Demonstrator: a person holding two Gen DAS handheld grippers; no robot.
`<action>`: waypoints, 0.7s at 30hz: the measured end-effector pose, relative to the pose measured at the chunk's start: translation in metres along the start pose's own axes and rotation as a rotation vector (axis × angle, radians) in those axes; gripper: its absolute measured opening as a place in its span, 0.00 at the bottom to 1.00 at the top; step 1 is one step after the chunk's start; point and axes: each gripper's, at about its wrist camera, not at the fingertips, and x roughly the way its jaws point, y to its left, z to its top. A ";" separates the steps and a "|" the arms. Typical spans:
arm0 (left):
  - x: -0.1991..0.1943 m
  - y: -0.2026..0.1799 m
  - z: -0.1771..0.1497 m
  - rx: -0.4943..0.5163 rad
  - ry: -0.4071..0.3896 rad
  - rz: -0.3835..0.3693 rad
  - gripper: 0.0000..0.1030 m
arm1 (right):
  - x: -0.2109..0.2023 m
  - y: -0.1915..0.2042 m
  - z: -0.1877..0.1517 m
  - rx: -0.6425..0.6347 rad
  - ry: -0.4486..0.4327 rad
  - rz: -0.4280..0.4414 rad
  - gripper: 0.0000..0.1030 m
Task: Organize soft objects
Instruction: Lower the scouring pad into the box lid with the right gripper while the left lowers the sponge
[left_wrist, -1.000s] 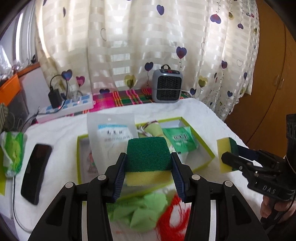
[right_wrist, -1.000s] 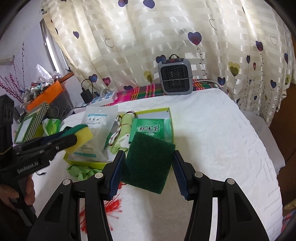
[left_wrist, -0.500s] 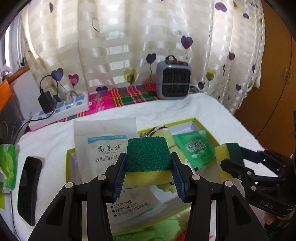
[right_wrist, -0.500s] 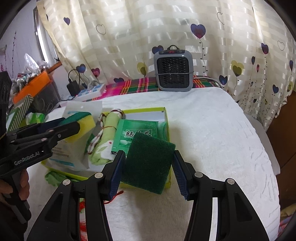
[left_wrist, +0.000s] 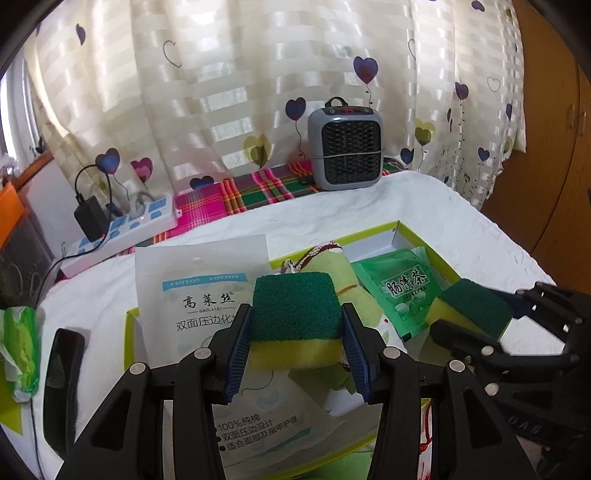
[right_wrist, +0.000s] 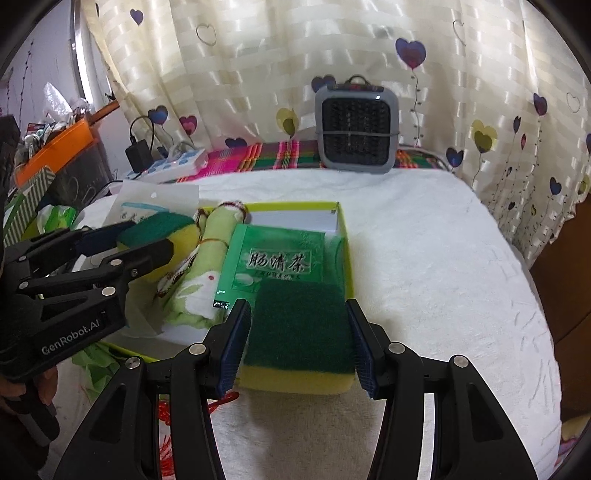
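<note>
Scene: As both hands come forward and down over the green-rimmed box (left_wrist: 399, 226), each tool carries a scouring sponge toward it; a second ago the box sat farther off in both views.

Left tool (left_wrist: 297, 334): clenched on a sponge (left_wrist: 295, 314), green pad up and yellow foam below, the pads pressing its two sides. It now hangs over the near left part of the box, above the white cotton-pad bag (left_wrist: 199, 295).

Right tool (right_wrist: 299, 341): clenched on the second sponge (right_wrist: 301, 325), which has tipped from nearly upright to flatter, dark green face up. It sits at the near right corner of the box, just this side of the green tea packet (right_wrist: 275, 260).

Box contents: the bag leaning at the left, a rolled green towel (right_wrist: 207, 266) in the middle, the tea packet at the right (little bare floor is left between them).

Outside the box: green and red soft scraps (right_wrist: 92, 363) lie on the white-covered surface (right_wrist: 424, 277) at the near edge, not yet gathered.

What it means: the carry looks close to done. Judged from here, the next step is to lower and let go of each sponge inside the rim, and the crowded floor may leave them resting on other items.
</note>
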 end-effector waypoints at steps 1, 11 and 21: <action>0.000 -0.001 0.000 0.005 -0.003 0.003 0.45 | 0.002 0.001 -0.001 -0.002 0.005 -0.002 0.51; 0.010 0.000 -0.003 0.003 0.011 -0.004 0.46 | 0.004 0.000 -0.005 0.002 -0.004 0.017 0.51; -0.004 -0.001 -0.002 0.008 -0.022 -0.016 0.55 | -0.002 0.000 -0.004 0.015 -0.030 0.040 0.61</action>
